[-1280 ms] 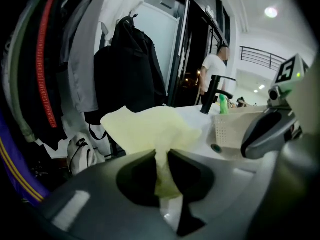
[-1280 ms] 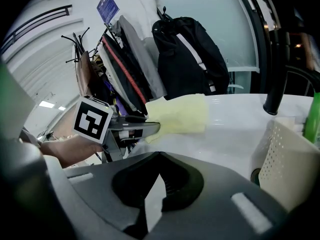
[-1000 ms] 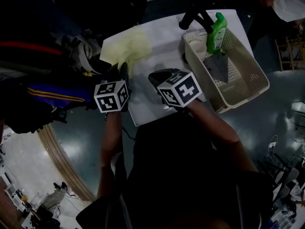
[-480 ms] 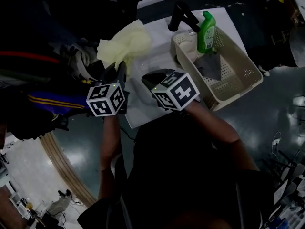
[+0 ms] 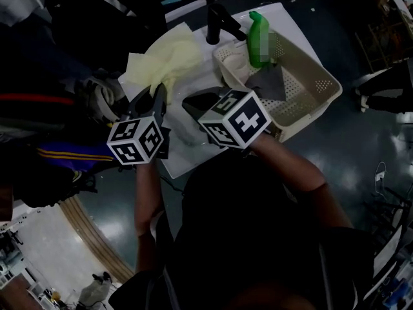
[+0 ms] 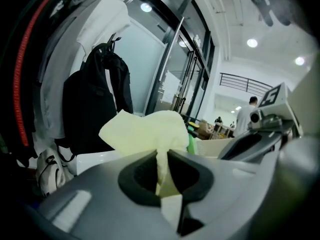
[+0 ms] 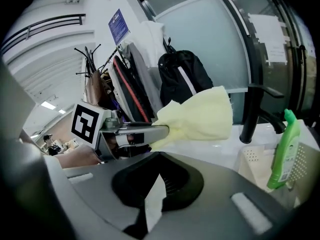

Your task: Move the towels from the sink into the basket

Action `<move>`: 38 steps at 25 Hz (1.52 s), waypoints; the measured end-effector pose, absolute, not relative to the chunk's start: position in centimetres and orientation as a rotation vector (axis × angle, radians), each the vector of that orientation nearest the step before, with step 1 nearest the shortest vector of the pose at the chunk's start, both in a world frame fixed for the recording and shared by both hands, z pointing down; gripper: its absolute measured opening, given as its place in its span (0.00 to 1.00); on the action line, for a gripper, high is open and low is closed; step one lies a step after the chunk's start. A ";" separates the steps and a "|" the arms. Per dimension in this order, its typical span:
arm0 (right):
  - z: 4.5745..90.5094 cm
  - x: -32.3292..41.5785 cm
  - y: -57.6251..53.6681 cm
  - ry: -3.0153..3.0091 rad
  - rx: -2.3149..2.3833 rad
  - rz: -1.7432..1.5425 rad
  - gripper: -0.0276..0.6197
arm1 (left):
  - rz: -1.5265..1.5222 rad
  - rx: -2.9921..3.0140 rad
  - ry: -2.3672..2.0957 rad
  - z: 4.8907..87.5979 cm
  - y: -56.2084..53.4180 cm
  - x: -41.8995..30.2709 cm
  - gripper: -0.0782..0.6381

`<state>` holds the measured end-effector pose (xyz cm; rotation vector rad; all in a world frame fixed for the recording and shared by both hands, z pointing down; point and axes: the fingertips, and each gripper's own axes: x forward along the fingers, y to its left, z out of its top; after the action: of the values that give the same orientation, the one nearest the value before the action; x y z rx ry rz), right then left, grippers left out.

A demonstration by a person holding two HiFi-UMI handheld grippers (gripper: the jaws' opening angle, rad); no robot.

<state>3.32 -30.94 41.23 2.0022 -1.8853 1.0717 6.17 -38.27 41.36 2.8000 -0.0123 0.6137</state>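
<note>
A pale yellow towel point(image 5: 164, 60) hangs bunched from my left gripper point(image 5: 158, 97), which is shut on it above the white sink point(image 5: 184, 163). In the left gripper view the yellow towel point(image 6: 145, 131) fans out past the jaws. My right gripper point(image 5: 191, 106) is shut beside it, with a thin white towel point(image 7: 152, 204) pinched in its jaws; a pale cloth point(image 5: 187, 131) droops beneath it in the head view. The beige perforated basket point(image 5: 322, 86) stands to the right of both grippers. The right gripper view shows the left gripper point(image 7: 165, 130) with the yellow towel point(image 7: 200, 116).
Inside the basket stand a green bottle point(image 5: 259, 39) and a grey cloth point(image 5: 274, 86). A black faucet point(image 5: 216, 21) rises behind the sink. Dark bags and jackets point(image 5: 71, 108) crowd the left side. The person's dark lap fills the lower head view.
Both grippers have risen above the sink, and the yellow towel has come up with the left one. Both stay shut.
</note>
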 end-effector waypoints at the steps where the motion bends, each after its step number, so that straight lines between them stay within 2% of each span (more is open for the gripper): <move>1: 40.8 3.5 -30.7 -1.883 2.009 1.060 0.04 | 0.616 2.810 -0.004 41.1 -38.0 6.3 0.15; 22: 31.2 8.4 -22.9 -1.766 2.214 0.811 0.04 | 0.545 2.921 0.343 34.6 -28.2 10.9 0.15; 38: 30.5 13.4 -11.8 -1.515 2.447 0.816 0.04 | 0.610 2.925 0.640 34.6 -18.6 14.9 0.15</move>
<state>13.39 -11.80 30.51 2.4471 -1.5147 0.8164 14.86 -18.62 34.56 2.9252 0.6400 0.6103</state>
